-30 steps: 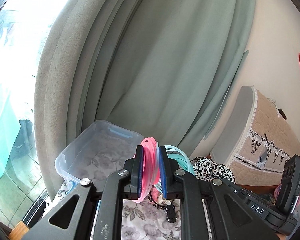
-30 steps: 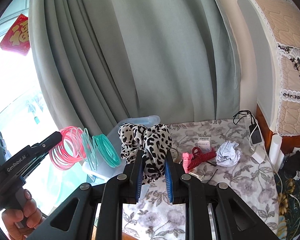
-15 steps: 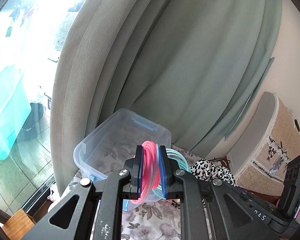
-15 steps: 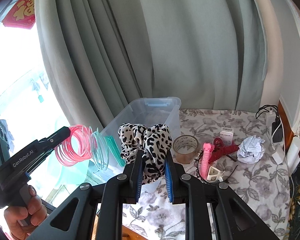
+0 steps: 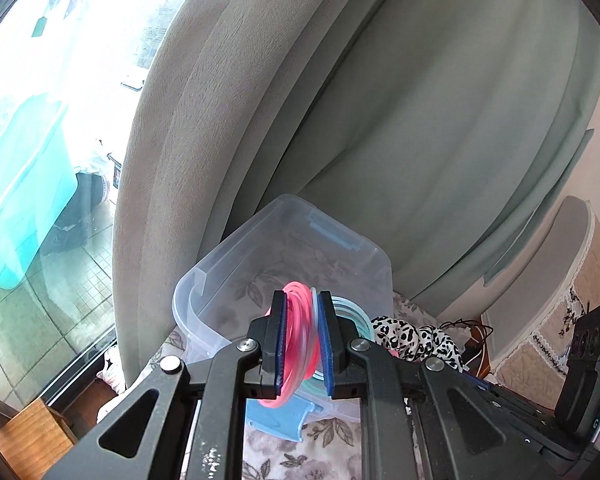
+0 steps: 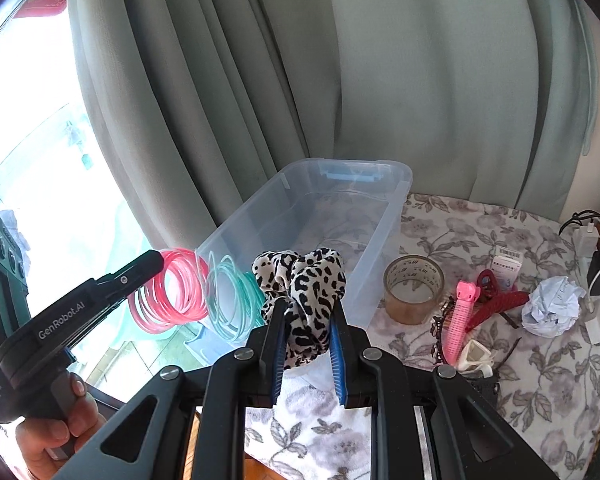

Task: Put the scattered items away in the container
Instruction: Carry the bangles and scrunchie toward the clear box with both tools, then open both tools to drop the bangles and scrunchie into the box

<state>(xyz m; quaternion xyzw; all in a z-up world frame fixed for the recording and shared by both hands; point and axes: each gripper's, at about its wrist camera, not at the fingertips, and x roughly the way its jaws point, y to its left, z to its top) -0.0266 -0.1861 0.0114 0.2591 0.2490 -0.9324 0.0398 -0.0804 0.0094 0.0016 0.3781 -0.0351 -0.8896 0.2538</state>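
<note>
Right wrist view: floral tablecloth (image 6: 480, 236), clear bin (image 6: 340, 216) against grey-green curtains (image 6: 420, 80), bright window (image 6: 28, 128) leftward. Right gripper (image 6: 306, 344) clamped on leopard scrunchie (image 6: 300, 292); left gripper (image 5: 302, 344) pinching pink bangles (image 5: 298, 340).

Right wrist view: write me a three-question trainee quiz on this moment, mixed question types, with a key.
1. True or false: the clear plastic bin already holds the roll of tape.
2. What does the right gripper hold?
A. crumpled paper
B. leopard-print scrunchie
C. pink hair roller
3. Name the thing clamped in the left gripper.

Key
1. False: the tape stands on the floral cloth beside the bin.
2. B: the jaws are shut on the leopard-print scrunchie.
3. The pink and teal coil of rings.
</note>
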